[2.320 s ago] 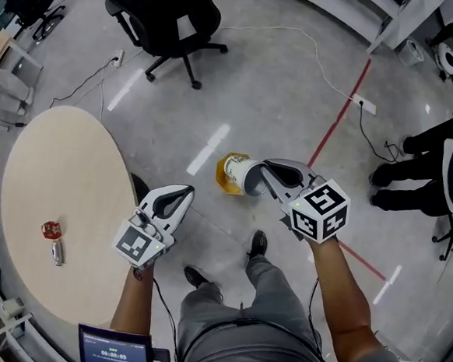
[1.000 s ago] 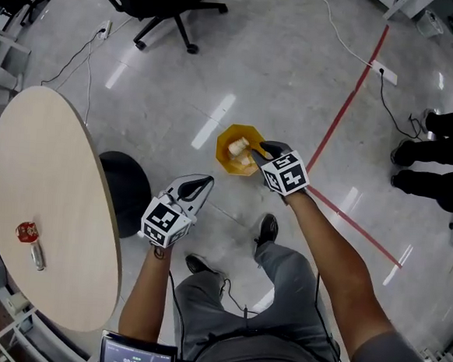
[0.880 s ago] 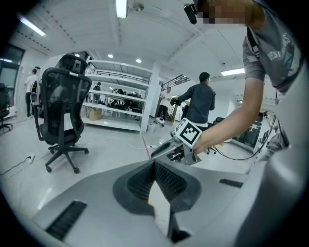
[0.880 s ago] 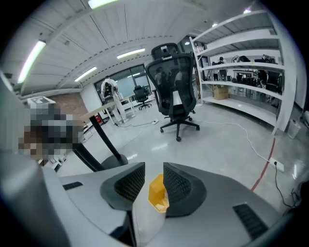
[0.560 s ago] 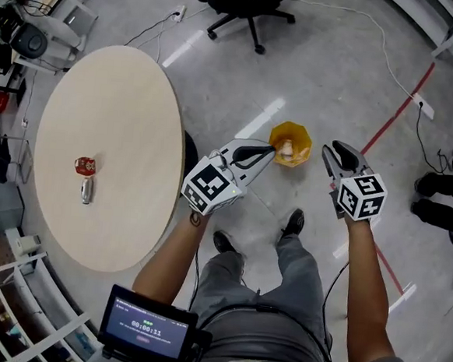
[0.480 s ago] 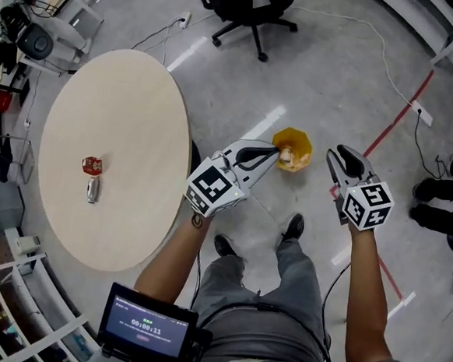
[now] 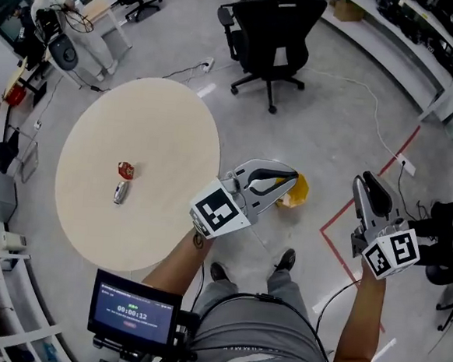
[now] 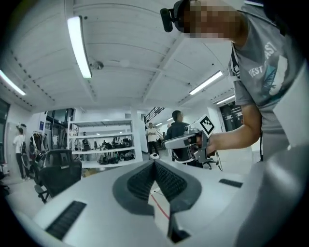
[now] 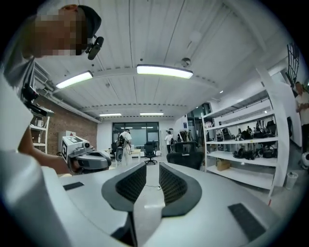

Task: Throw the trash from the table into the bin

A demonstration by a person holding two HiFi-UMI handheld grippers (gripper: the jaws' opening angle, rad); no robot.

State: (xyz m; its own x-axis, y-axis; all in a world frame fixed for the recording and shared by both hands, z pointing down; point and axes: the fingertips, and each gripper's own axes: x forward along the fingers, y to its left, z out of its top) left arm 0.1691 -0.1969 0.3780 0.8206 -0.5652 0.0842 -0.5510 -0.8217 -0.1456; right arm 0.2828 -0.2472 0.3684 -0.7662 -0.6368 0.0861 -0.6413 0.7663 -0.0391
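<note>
Currently 2 trash pieces, red wrapper [image 7: 126, 170] and silver can [image 7: 120, 192], lie side by side on round table [image 7: 169, 117]. Left gripper [image 7: 292, 176] level, jaws together, empty, partly covering yellow bin [image 7: 297, 191]. Right gripper [image 7: 364, 182] level, jaws slightly apart, empty. Office chair [image 7: 274, 28] beyond table.

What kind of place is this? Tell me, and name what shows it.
Most likely a lab or workshop-style office: open shelving loaded with equipment, a wheeled office chair, and a round table on a polished floor marked with a red tape line.
</note>
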